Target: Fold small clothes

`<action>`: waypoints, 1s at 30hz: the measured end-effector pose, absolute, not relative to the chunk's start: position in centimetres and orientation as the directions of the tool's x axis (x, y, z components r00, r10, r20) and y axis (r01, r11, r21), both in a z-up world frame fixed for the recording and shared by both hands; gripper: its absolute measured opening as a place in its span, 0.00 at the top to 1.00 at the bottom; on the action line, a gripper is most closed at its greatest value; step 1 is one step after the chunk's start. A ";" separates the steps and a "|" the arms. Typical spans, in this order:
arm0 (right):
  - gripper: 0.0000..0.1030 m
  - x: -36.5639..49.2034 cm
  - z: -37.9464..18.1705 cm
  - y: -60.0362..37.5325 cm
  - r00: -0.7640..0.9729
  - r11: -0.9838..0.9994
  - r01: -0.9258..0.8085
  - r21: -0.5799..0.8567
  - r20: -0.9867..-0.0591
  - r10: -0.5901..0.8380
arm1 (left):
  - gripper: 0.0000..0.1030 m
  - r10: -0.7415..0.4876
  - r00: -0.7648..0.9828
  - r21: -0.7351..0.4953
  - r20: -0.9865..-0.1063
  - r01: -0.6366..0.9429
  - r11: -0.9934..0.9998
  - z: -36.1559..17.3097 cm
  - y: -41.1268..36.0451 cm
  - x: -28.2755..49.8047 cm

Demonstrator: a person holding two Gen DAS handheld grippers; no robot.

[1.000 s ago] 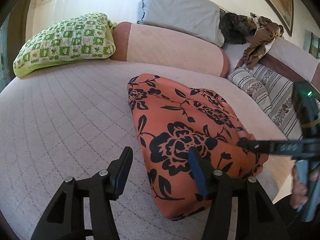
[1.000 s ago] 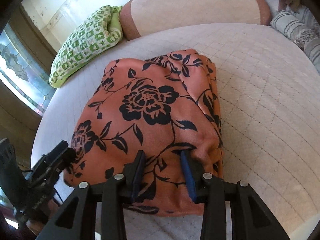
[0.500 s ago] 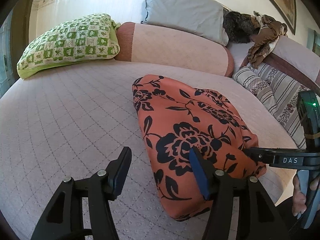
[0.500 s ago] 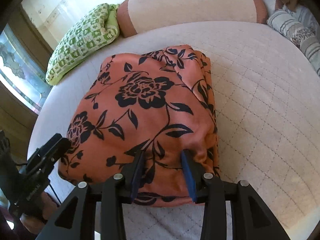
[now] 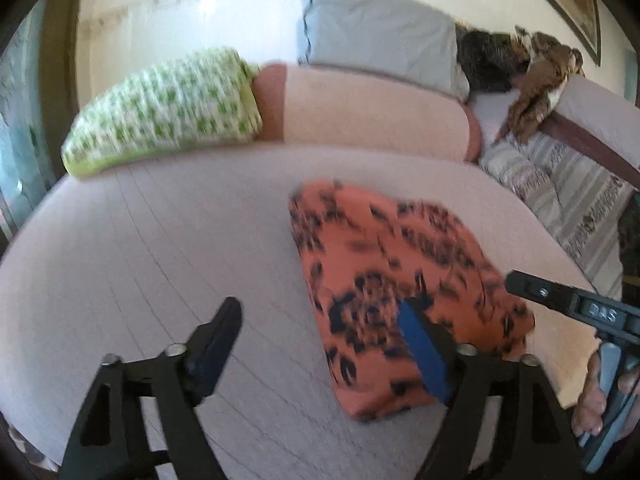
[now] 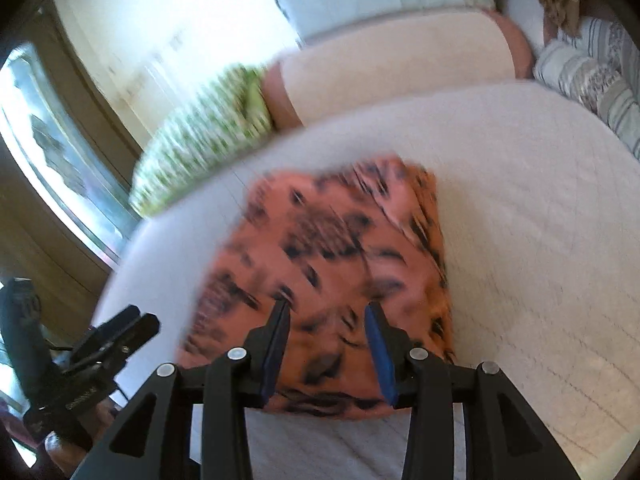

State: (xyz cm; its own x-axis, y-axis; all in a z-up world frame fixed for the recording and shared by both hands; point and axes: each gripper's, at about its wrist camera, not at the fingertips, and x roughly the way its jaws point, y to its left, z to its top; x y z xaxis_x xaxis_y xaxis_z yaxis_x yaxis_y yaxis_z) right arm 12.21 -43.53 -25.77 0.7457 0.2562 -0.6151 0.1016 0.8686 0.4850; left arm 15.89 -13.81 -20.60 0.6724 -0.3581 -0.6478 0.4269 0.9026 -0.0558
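Bed (image 5: 160, 248), pale quilted cover, fills most of both views. Bolster (image 5: 372, 112) across the top of the left wrist view, green checked pillow (image 5: 168, 108) upper left, grey pillow (image 5: 380, 36) above it, striped cushions (image 5: 576, 200) at right edge.

Orange floral garment (image 5: 392, 280) lies centre-right in the left wrist view, centre in the right wrist view (image 6: 332, 272). It's a compact, roughly rectangular packet flat on the cover, edges fairly square. Both frames are motion-blurred, so layer count and crease quality can't be read.

Left gripper (image 5: 320, 344): jaws opening, already wide. Left finger over bare cover; right finger (image 5: 420, 344) overlaps the garment's near edge in the picture, nothing pinched between them.

Right gripper (image 6: 328, 340): jaws partly apart, garment's near edge showing in the gap. Pads don't look pressed on cloth, though the blur makes that less than certain. Its tip also shows at the right edge of the left wrist view, beside a hand (image 5: 596, 404).

My read: this piece is essentially folded and released. Left to do: maybe a tidy of the near edge, then set it aside. No other small clothes visible on the cover to fold next.
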 end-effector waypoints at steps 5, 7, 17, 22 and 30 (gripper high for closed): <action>0.58 13.9 -25.2 -44.3 0.780 0.837 0.116 0.536 -0.571 0.257 | 0.18 -0.277 0.692 0.023 -0.667 0.390 0.920 -20.7 -16.9 20.0; 0.58 15.5 -25.8 -44.8 0.766 0.816 0.140 0.560 -0.583 0.269 | 0.18 -0.238 0.680 0.051 -0.694 0.376 0.925 -22.1 -18.2 21.5; 0.54 20.5 -30.5 -45.7 0.619 0.784 0.250 0.568 -0.716 0.322 | 0.17 -0.232 0.602 0.070 -0.764 0.435 0.898 -27.3 -18.7 22.7; 0.54 17.7 -28.5 -44.9 0.676 0.837 0.199 0.509 -0.690 0.259 | 0.18 -0.194 0.683 0.182 -0.704 0.437 0.881 -25.4 -18.4 19.8; 0.52 14.7 -29.5 -41.5 0.604 0.927 0.162 0.337 -0.777 0.177 | 0.09 -0.169 0.673 0.227 -0.720 0.459 0.859 -26.3 -18.0 15.7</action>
